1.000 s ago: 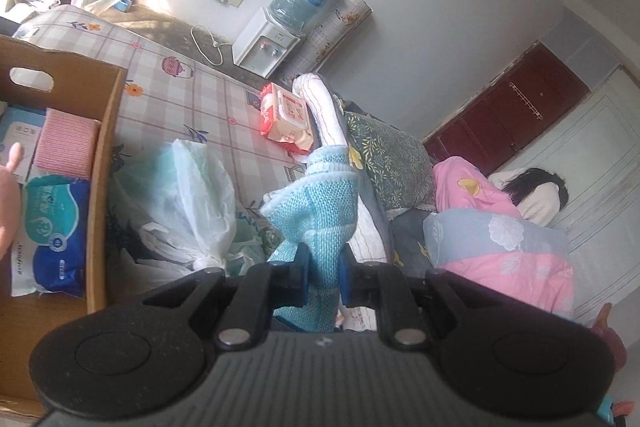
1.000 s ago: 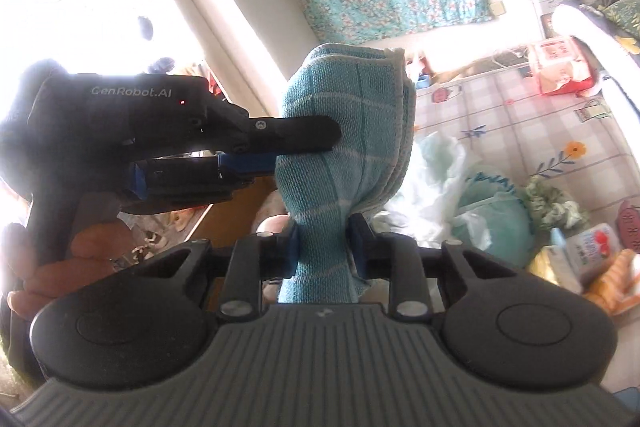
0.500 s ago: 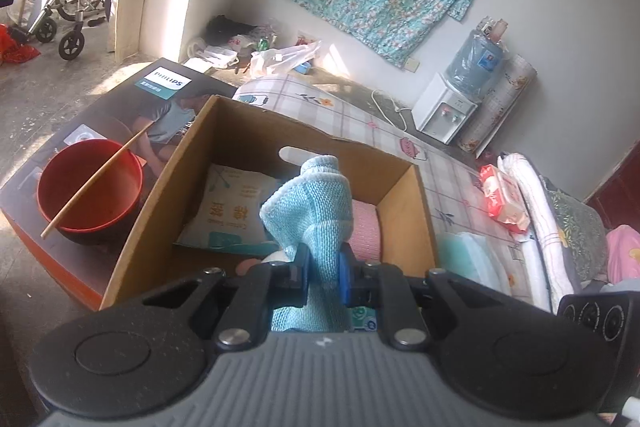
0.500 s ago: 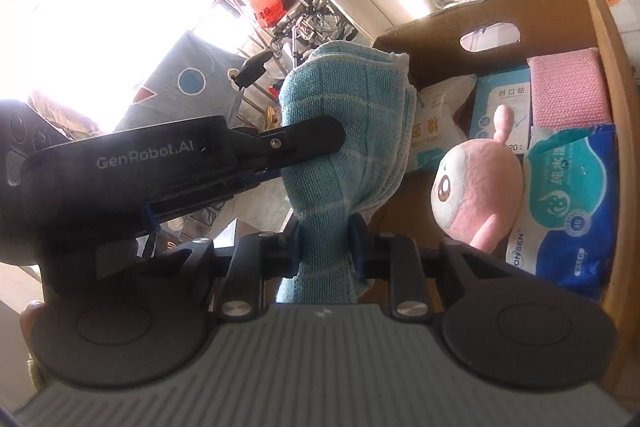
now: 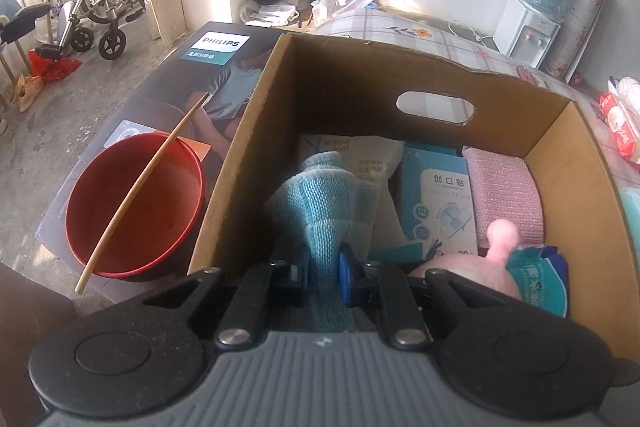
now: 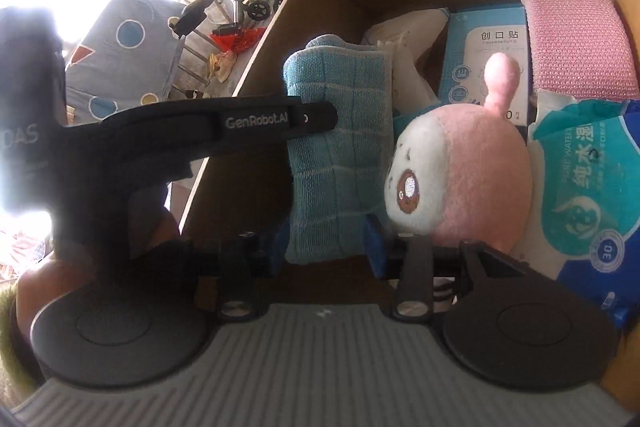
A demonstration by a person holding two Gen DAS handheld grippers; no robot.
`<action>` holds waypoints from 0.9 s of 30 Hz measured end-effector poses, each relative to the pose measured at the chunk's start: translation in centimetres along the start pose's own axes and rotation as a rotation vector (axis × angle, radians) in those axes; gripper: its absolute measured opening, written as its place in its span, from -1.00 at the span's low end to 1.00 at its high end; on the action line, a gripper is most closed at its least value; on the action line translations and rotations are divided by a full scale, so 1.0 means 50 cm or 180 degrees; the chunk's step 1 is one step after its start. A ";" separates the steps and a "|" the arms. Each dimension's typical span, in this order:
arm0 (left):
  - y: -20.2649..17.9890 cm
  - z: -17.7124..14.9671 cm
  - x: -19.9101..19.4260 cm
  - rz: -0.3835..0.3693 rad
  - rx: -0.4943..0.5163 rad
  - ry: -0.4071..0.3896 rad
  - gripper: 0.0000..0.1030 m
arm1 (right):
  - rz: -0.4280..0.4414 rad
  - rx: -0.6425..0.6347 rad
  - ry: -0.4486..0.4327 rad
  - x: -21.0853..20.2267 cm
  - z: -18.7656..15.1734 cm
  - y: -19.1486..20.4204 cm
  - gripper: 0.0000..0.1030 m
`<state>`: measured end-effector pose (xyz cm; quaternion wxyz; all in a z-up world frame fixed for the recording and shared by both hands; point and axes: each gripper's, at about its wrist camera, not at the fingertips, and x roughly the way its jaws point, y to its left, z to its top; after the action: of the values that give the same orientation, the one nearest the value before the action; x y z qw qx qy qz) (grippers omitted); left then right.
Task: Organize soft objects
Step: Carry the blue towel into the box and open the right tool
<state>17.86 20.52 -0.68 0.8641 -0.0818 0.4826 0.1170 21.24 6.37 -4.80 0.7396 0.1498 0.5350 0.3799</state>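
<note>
Teal terry, soft and light, the folded cloth is pinched by the left gripper at the cardboard box's left wall; the right gripper's jaws have just been opening around it; folded edges are best gripped.

So the cardboard box sits with the towel hanging inside, at its left end. Right of the towel is the plush toy, wipes pack further right. Behind those, against the far wall: a paper packet, plaster box, folded cloth. Left of the box, outside, a bowl with a chopstick across it.
</note>
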 end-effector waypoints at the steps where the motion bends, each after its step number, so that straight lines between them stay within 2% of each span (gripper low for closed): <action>1: -0.004 -0.001 0.008 -0.0004 0.0024 0.0027 -0.71 | -0.0024 -0.0050 -0.0026 -0.011 -0.007 0.001 -0.13; 8: -0.018 -0.011 0.039 0.0103 0.0238 0.0203 -0.67 | -0.0143 -0.0114 -0.0261 -0.096 -0.039 -0.009 -0.08; 11: -0.027 -0.017 0.040 0.0160 0.0316 0.0254 -0.54 | -0.0129 -0.0103 -0.0365 -0.118 -0.042 -0.014 -0.07; 13: -0.026 -0.014 0.031 0.0075 0.0240 0.0234 -0.31 | -0.0115 -0.0103 -0.0426 -0.137 -0.045 -0.019 -0.06; 15: -0.026 -0.015 0.010 -0.0067 0.0129 0.0165 0.03 | -0.0080 -0.0088 -0.0464 -0.151 -0.050 -0.020 -0.04; 17: -0.029 -0.016 -0.015 -0.0118 0.0077 0.0056 0.23 | -0.0056 -0.0081 -0.0527 -0.171 -0.059 -0.019 -0.02; 27: -0.073 -0.056 -0.190 -0.0437 -0.0053 -0.0604 0.70 | 0.0126 0.0008 -0.1108 -0.309 -0.130 -0.033 0.09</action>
<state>11.80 15.13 6.07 0.9112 -0.1104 0.3909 0.0689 13.86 -7.08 2.15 0.8133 0.2247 0.3963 0.3621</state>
